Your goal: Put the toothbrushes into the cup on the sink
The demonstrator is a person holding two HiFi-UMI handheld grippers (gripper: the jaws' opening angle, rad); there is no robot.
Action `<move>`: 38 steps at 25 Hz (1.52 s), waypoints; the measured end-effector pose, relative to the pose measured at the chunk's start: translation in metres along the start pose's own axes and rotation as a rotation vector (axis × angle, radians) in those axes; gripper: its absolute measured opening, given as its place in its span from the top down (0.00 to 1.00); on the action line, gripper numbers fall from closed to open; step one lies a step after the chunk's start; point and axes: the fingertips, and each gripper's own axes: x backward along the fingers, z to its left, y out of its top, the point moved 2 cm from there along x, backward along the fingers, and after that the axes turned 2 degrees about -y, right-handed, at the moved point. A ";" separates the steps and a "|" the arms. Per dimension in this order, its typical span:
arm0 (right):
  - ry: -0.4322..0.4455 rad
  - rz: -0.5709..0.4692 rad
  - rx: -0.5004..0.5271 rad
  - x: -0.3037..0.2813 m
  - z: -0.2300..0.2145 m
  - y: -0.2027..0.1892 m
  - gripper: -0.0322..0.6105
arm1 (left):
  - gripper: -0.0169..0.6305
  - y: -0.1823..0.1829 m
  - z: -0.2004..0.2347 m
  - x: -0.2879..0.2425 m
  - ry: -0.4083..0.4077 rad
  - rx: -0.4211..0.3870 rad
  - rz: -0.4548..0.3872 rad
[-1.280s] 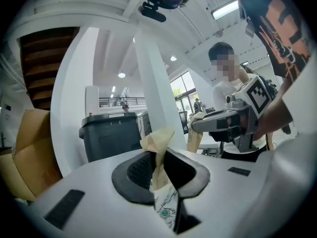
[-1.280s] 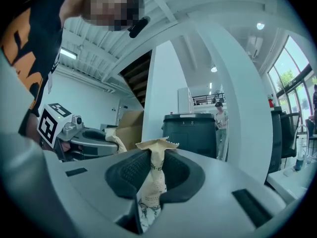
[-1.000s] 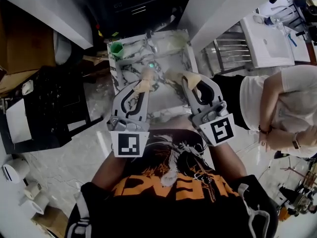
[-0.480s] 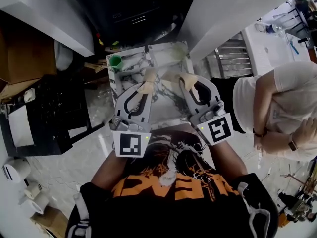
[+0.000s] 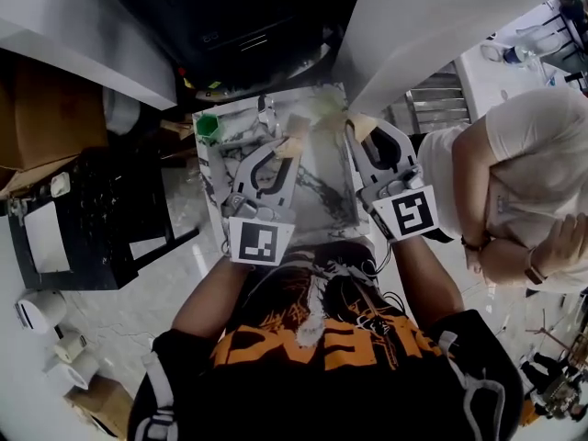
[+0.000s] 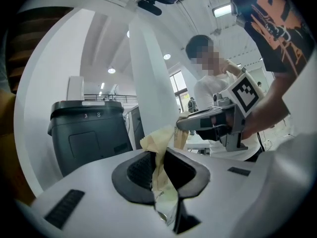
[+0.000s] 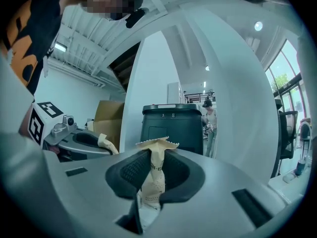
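While both hang over the marbled sink point(image 5: 322, 191), the left tool point(image 5: 290, 150) clamps one wrapped toothbrush point(image 6: 157, 145), the right tool point(image 5: 356, 134) a second wrapped toothbrush point(image 7: 153, 170). Green cup point(image 5: 209, 125): far left corner of the sink. Beyond: dark bin point(image 7: 171, 125), white pillar point(image 6: 151, 83); bystander point(image 5: 514, 173) off the right edge.

A dark bin point(image 5: 248, 26) stands at twelve o'clock between white pillars point(image 5: 441, 26); a cardboard box point(image 5: 41, 108) at ten, pale floor point(image 5: 119, 320) at seven.

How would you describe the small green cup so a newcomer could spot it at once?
Find the white, dark-veined marble sink in front of the person. The small green cup stands at its far left corner. Nothing else there is bright green.
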 end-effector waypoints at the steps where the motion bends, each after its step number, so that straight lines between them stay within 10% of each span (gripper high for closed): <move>1: -0.005 0.005 -0.001 -0.004 -0.008 -0.005 0.83 | 0.87 -0.003 0.001 -0.007 0.001 -0.001 0.011; 38: 0.030 0.195 -0.048 -0.070 -0.064 -0.157 0.82 | 0.87 -0.047 0.002 -0.063 0.059 0.022 0.155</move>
